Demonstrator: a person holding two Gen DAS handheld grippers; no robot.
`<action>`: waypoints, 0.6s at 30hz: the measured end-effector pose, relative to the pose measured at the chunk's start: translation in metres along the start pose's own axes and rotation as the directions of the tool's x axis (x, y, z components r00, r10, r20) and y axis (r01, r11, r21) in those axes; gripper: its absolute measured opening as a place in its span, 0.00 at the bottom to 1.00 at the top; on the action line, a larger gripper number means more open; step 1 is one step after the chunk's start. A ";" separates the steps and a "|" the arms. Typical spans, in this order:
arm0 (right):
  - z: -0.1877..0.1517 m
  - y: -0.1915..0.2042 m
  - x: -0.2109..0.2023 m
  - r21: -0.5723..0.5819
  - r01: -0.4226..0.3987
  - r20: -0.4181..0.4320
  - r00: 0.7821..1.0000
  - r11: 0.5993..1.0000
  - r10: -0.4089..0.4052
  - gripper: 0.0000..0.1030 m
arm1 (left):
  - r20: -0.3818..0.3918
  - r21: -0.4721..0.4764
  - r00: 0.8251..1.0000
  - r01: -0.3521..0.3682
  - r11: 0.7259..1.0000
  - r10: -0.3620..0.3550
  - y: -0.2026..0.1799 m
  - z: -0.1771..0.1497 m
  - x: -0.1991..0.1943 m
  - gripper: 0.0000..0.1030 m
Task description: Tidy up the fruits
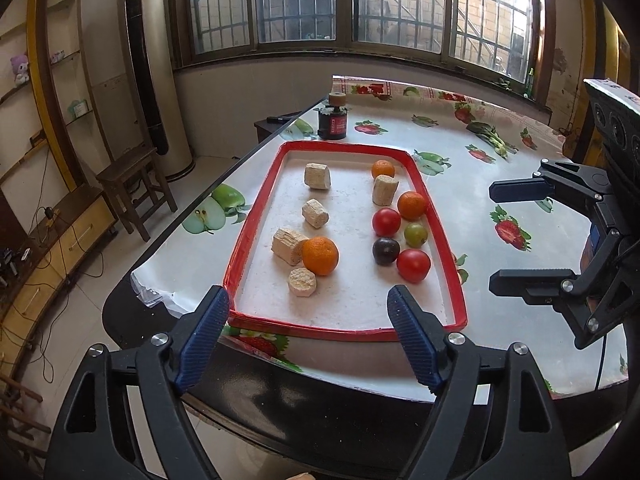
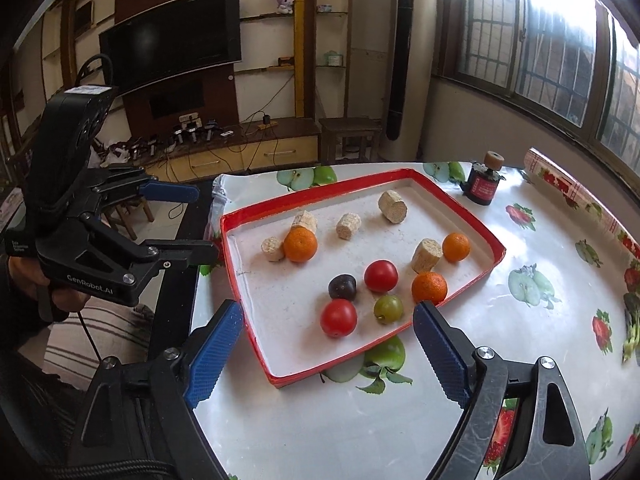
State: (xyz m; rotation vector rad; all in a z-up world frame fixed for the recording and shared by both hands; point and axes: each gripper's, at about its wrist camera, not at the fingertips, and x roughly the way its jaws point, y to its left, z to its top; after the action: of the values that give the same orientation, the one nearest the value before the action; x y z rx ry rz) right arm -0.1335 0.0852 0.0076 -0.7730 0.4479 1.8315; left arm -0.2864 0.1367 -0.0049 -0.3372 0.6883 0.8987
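While both claws hang off the near table edge, the shallow red-rimmed rectangular tray (image 1: 256, 216) sits mid-frame with bare glossy fruit-print tablecloth (image 1: 480, 208) to its right. Left gripper (image 1: 308, 320) wide, nothing between the jaws, tips at the tray's near rim. Right gripper (image 2: 328, 334) wide, empty, tips straddling the tray's lower corner. Inside the tray: orange mandarin (image 1: 320, 256) touching a pale corn-cob chunk (image 1: 288, 246) at left; red tomato (image 1: 413, 265), dark plum (image 1: 386, 251), green plum (image 1: 415, 234) clustered right. Barred windows (image 1: 360, 4) along the top.
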 end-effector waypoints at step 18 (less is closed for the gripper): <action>-0.004 0.015 -0.013 -0.105 -0.029 0.043 0.998 0.994 0.034 0.86 | 0.065 -0.015 0.998 0.001 1.000 0.000 -0.004 -0.005 -0.038 0.79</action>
State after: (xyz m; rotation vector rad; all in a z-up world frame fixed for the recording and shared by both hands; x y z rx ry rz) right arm -0.1430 0.0686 0.0131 -0.7976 0.3391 1.9103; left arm -0.3012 0.1084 0.0173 -0.3201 0.6215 0.9109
